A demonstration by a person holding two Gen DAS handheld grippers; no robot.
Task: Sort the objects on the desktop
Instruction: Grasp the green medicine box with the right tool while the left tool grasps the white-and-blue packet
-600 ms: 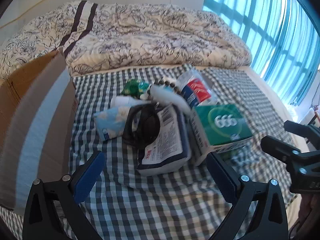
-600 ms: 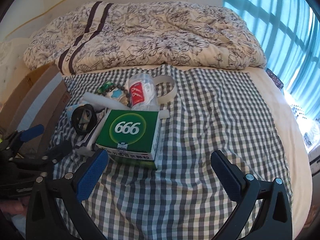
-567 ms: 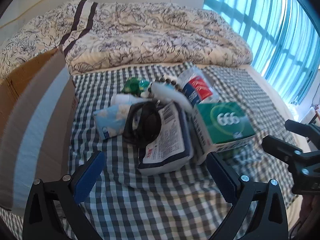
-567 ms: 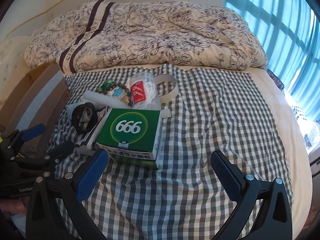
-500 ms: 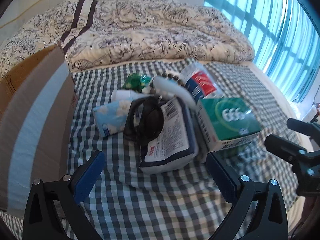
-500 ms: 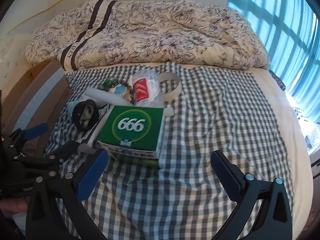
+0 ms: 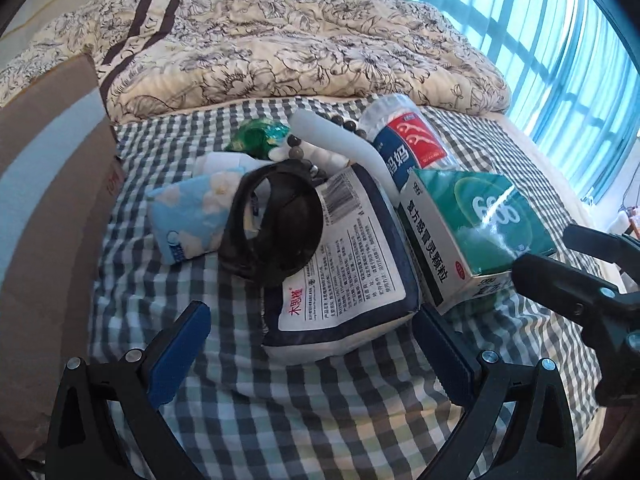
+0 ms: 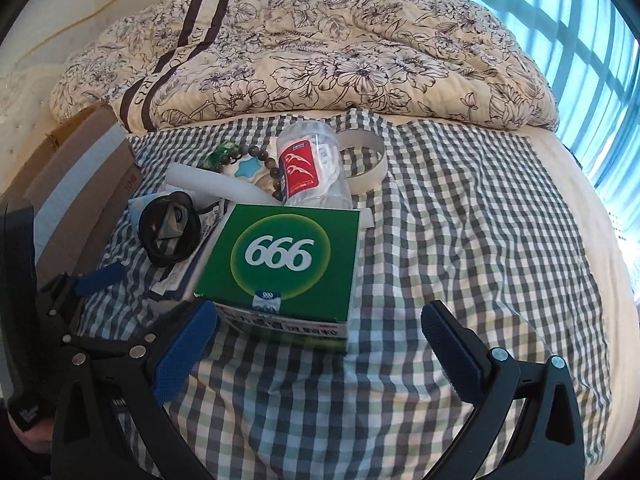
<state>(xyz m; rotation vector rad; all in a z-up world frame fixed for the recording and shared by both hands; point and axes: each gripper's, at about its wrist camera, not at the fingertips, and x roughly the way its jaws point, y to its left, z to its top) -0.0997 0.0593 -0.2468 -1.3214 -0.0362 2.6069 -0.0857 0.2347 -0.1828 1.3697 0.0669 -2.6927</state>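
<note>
A heap of small objects lies on a checked cloth on a bed. A green box marked 666 lies at the front of the heap. Left of it a white and navy packet carries a black round case. Behind are a blue tissue pack, a white tube, a bead bracelet and a clear bag with a red label. My left gripper is open just before the packet. My right gripper is open before the green box.
A cardboard box stands at the left edge of the cloth. A flowered quilt is heaped behind the objects. A tape roll lies behind the clear bag. Windows with blue curtains are at the right.
Both grippers have moved closer to the heap, which looms larger in both views. Both stay open and nothing has been taken hold of.
</note>
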